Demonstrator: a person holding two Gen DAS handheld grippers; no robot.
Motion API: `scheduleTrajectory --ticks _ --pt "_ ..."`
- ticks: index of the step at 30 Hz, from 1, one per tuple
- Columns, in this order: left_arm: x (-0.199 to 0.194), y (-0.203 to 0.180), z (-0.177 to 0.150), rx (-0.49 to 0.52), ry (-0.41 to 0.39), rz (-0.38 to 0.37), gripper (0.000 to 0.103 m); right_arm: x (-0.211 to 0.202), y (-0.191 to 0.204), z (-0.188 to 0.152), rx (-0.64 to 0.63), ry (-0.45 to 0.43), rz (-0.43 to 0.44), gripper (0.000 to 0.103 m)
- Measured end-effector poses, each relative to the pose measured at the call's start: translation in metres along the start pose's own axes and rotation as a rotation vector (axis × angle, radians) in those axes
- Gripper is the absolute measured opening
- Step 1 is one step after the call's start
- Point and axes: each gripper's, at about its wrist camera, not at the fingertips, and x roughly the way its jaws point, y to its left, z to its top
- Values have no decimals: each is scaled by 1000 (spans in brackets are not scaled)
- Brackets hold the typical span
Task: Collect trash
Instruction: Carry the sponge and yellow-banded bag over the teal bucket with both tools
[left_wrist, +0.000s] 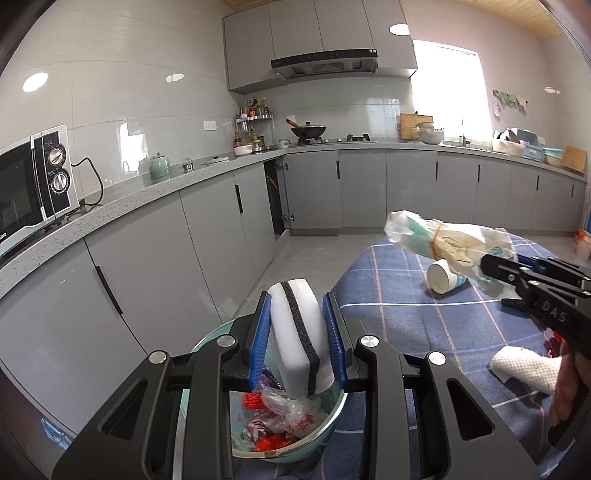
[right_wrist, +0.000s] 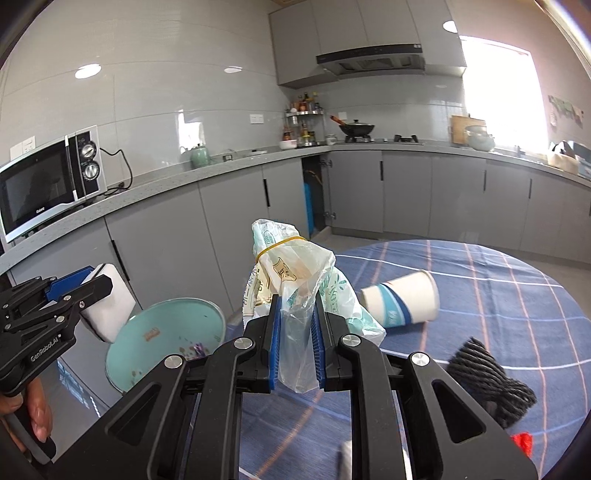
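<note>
Left wrist view: both claws loaded over the trash bowl; drop pending.

Left claw (left_wrist: 298, 343) clamps white sponge (left_wrist: 298, 332) above teal bowl (left_wrist: 328, 410) at near left; sponge looks light, soft, compressible, gripped across its flat faces; right claw (right_wrist: 296, 343) pinches crinkled plastic bag bundle (right_wrist: 291, 280), limp and slippery, best held at bunched film; paper cup (right_wrist: 402, 301) lies tipped on checked surface (right_wrist: 498, 295), far right; both claws raised, roughly level.

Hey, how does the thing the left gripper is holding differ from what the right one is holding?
The left gripper clamps a firm white sponge block with a dark stripe; the right gripper pinches a limp, see-through plastic bag bound by a rubber band. The sponge is directly above the teal bin; the bag is beside it, near the table edge. Both are held off the table.
</note>
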Motion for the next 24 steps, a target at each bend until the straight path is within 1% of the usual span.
scheduleTrajectory --ticks 6,12,24 --pt "-6 7 -1 -6 -7 19 29 12 15 4 -12 -1 30 16" --pt "-7 20 -1 -19 -2 60 29 20 29 7 -27 2 58 16" --pt "-6 61 -5 -69 13 147 30 40 65 12 -65 16 121 16"
